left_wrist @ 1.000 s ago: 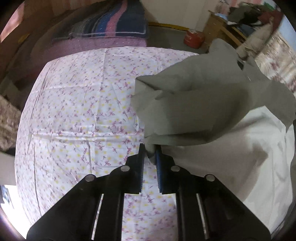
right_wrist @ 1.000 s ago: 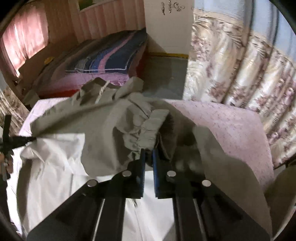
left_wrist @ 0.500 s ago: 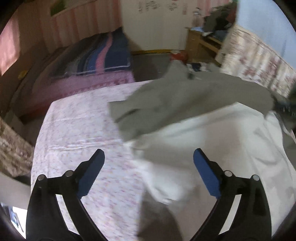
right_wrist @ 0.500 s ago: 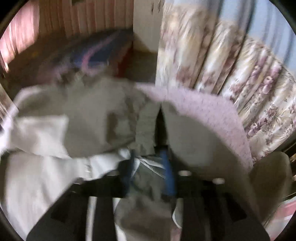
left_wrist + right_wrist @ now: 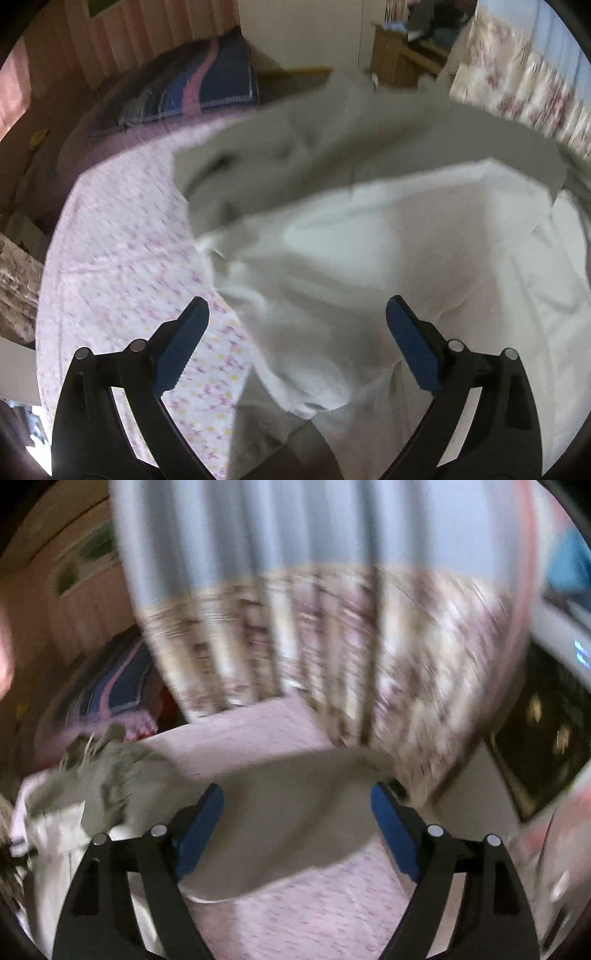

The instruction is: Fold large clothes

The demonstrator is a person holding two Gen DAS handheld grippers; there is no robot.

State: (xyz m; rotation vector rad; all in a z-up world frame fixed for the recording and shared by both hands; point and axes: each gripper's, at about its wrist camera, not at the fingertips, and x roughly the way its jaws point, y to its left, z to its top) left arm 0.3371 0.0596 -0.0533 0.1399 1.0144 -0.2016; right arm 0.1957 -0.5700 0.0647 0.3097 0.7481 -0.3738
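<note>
Where it spreads, the garment [image 5: 369, 229] lies crosswise on the bed [image 5: 122, 266].

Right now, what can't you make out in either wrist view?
- Left wrist: which garment the grey and white cloth is; motion blur smears its seams, and its right side runs off the frame.
- Left wrist: items on the wooden shelf; too small, cut by the top edge.
- Right wrist: curtain pattern; heavy blur.
- Right wrist: dark object at the right edge; blurred and cropped.
</note>
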